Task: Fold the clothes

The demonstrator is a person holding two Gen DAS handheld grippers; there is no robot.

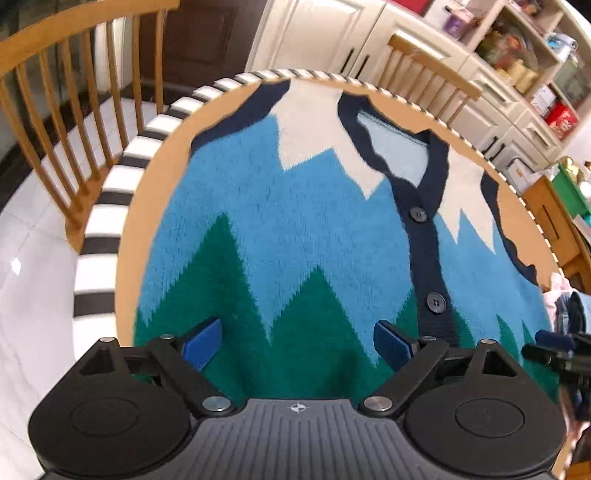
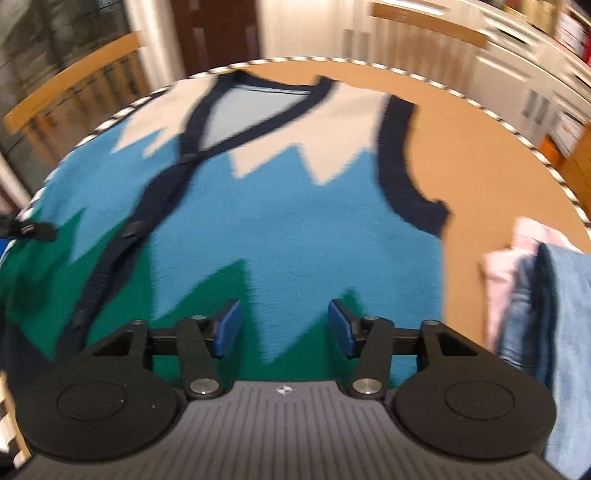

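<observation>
Left tool (image 1: 297, 341): jaws spread wide, nothing between the blue pads (image 1: 202, 343); it hangs over the green hem of the vest (image 1: 295, 229). Right tool (image 2: 284, 328): jaws apart, narrower than the left, nothing gripped; also over the hem.

Vest lies flat and buttoned on the round counter (image 1: 162, 173), neck toward the far edge. Near hem hidden under both tool bodies. Right wrist view is smeared; buttons (image 1: 418, 214) read clearly only in the left view. The vest's right edge is cut off in the left view, where part of the right tool pokes in.

Surroundings: striped trim (image 1: 107, 206) rims the counter. Chair (image 1: 74, 122) just beyond the left rim, a second chair (image 1: 432, 70) behind. Clothes pile (image 2: 535, 302), pink and denim, at the right, partly cut off. Cabinets (image 1: 332, 33) and cluttered shelves (image 1: 532, 55) beyond.
</observation>
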